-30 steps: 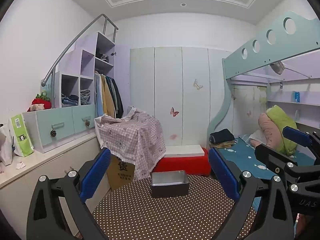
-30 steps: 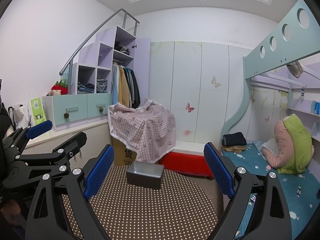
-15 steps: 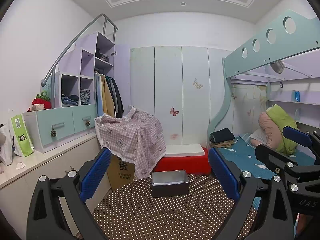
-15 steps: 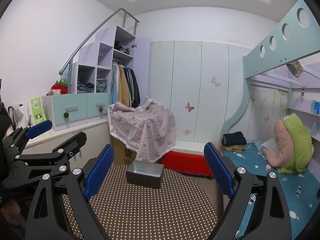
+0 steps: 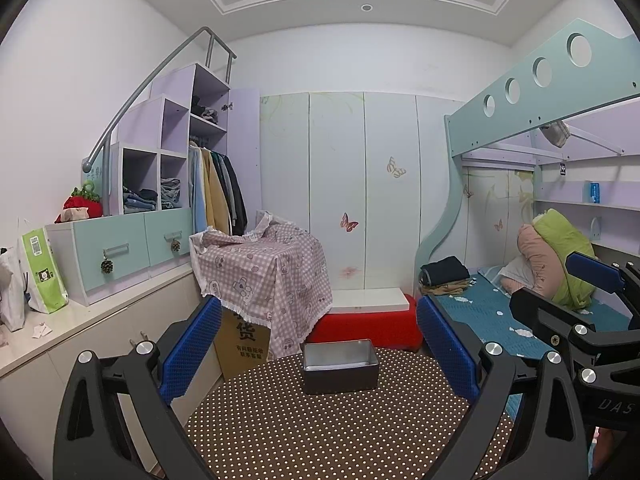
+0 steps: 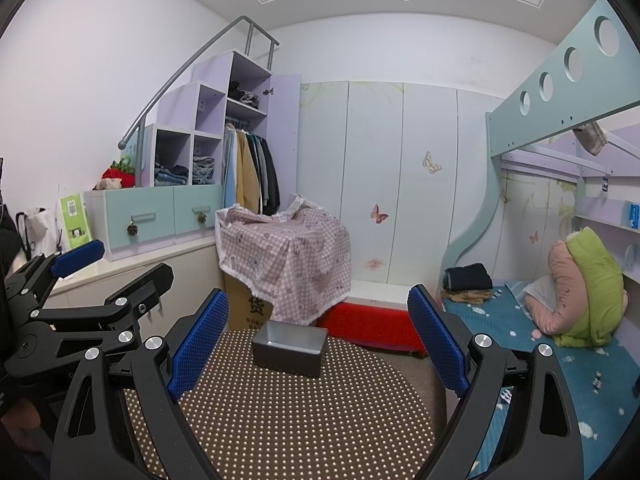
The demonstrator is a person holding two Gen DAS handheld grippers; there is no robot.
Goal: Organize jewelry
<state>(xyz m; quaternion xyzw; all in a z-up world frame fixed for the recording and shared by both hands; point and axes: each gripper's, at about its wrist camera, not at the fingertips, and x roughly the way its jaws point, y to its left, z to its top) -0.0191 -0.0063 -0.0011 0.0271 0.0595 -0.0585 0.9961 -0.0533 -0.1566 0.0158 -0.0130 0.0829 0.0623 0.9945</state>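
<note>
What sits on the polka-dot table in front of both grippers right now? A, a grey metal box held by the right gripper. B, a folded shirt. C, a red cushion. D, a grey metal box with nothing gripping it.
D: the grey metal box stands alone on the dotted table, both grippers open.

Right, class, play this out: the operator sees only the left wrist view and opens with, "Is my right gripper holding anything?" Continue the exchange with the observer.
Observer: No. The right gripper has its jaws wide apart with nothing between them.
Operator: Where is the metal tin relative to it?
Observer: The metal tin stands on the polka-dot table ahead of the fingers, slightly left of their midline, a corner turned toward that camera.
Operator: My finger hides the table's right edge. What's there?
Observer: A strip of floor, then the bed.
</note>
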